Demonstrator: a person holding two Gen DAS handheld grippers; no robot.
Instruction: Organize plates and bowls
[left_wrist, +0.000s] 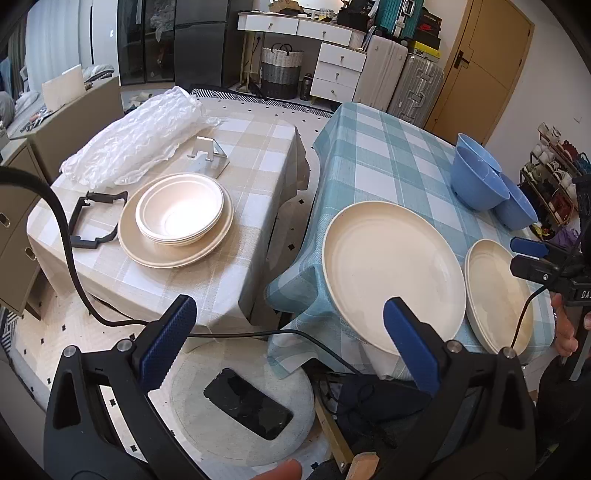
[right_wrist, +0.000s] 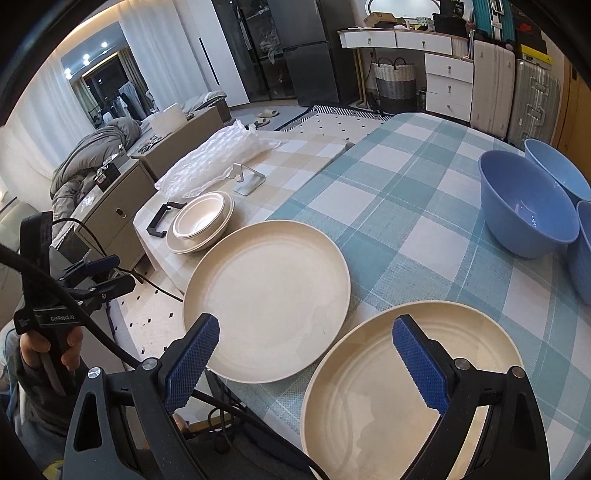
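1. Plates first: two cream plates lie loose on the blue-checked table (right_wrist: 406, 177). The nearer plate (right_wrist: 410, 387) sits right under the right gripper (right_wrist: 304, 354), at 5 o'clock in the right wrist view. Its jaws are spread wide with nothing between them.

2. Just beside it, toward 9 o'clock, is the wider cream plate (right_wrist: 266, 295). Its near edge hangs over the table's edge, and I can't tell if the two rims touch.

3. The left gripper (left_wrist: 288, 332) hovers off the table edge, above a round stool (left_wrist: 243, 402) carrying a dark phone (left_wrist: 247, 402). Fingers parted, empty; its right pad (left_wrist: 410, 343) overlaps the wide plate's near rim in the left wrist view, though contact is unclear.

4. Farther back, at 2 o'clock on the blue cloth, three blue bowls (right_wrist: 528, 203) cluster together. They sit side by side, none nested.

5. Across the gap, the beige-checked table (left_wrist: 251, 147) holds a finished-looking stack (left_wrist: 177, 218): cream bowls nested on a cream plate. A black frame (left_wrist: 92, 221) lies just left of it; a metal stand (left_wrist: 208, 158) and bubble wrap (left_wrist: 136, 140) lie beyond.

6. Progress call: one stack built, roughly partway through. Still to sort, by my reading, are both loose plates and the blue bowls, and a plate pickup looks like the step in hand.
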